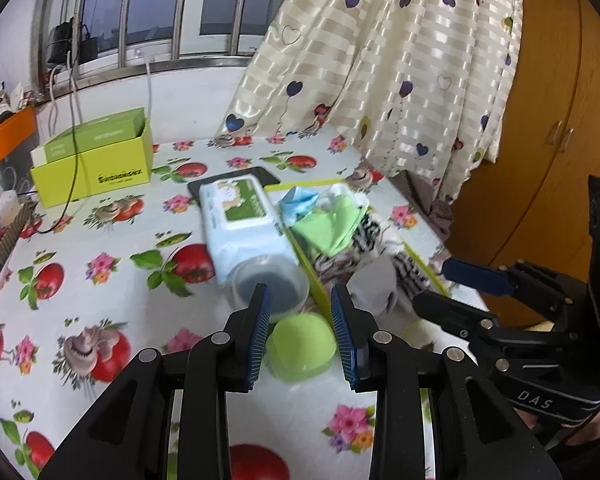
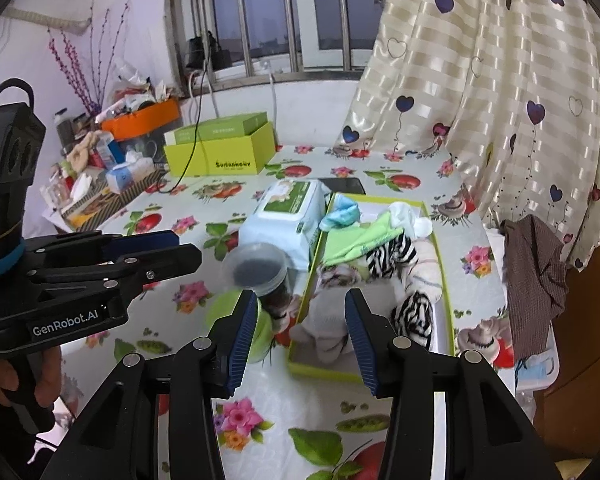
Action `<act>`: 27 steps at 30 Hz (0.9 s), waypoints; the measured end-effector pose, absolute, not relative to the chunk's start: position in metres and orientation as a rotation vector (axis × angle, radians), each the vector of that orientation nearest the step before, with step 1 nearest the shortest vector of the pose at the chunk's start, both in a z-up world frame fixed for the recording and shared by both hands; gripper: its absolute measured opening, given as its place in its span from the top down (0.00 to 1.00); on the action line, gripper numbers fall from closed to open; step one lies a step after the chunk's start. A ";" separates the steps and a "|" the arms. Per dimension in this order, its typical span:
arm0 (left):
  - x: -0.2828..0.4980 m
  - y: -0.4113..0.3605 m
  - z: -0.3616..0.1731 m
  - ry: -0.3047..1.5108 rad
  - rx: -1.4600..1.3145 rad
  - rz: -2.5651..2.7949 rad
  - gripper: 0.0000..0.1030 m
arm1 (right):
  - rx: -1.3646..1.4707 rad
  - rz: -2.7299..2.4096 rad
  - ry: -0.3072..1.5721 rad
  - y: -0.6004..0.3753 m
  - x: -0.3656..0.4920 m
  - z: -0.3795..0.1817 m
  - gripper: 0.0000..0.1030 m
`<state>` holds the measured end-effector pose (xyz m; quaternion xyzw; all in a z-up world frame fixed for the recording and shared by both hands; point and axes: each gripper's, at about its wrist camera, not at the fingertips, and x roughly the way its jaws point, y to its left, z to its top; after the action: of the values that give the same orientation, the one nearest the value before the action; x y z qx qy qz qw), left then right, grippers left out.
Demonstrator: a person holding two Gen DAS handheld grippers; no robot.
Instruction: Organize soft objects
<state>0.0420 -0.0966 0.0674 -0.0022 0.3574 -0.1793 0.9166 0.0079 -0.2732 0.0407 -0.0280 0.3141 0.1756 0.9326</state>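
Left wrist view: left gripper (image 1: 300, 324) jaws apart, nothing clamped; green ball (image 1: 302, 346) lies on the table between and beyond the pads, contact not discernible. Right gripper (image 2: 302, 336) jaws wide apart, empty, over the near end of the shallow green tray (image 2: 446, 312) holding striped and green soft cloths (image 2: 384, 258). Only the right view shows a hand (image 2: 18, 376) gripping the left handle, lettered "GenRobot.AI"; the left view shows "DAS". Wipes pack (image 2: 286, 220) and clear cup (image 2: 256, 268) lie beside the tray. Fruit-print tablecloth (image 1: 112, 264), heart curtain (image 1: 400, 60), barred window (image 1: 148, 4). Yellow-green box (image 2: 220, 156): print illegible.
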 end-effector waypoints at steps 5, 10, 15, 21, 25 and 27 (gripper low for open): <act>0.031 -0.094 0.053 0.765 0.013 -0.349 0.68 | -0.065 0.358 0.666 -0.269 -0.002 0.031 0.56; 0.024 -0.091 0.045 0.778 0.012 -0.335 0.68 | -0.072 0.351 0.681 -0.266 -0.009 0.024 0.56; 0.016 -0.096 0.037 0.787 0.020 -0.342 0.68 | -0.077 0.346 0.694 -0.262 -0.014 0.017 0.56; 0.012 -0.101 0.030 0.797 0.025 -0.349 0.68 | -0.081 0.340 0.705 -0.261 -0.017 0.010 0.56; 0.013 -0.103 0.025 0.803 0.027 -0.344 0.68 | -0.082 0.336 0.711 -0.262 -0.017 0.007 0.56; 0.014 -0.104 0.023 0.807 0.030 -0.343 0.68 | -0.082 0.334 0.716 -0.262 -0.016 0.005 0.56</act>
<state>0.0136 -0.1041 0.0231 0.0146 0.3907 -0.1659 0.9053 -0.0159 -0.2625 0.0049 -0.0398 0.3486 0.1627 0.9222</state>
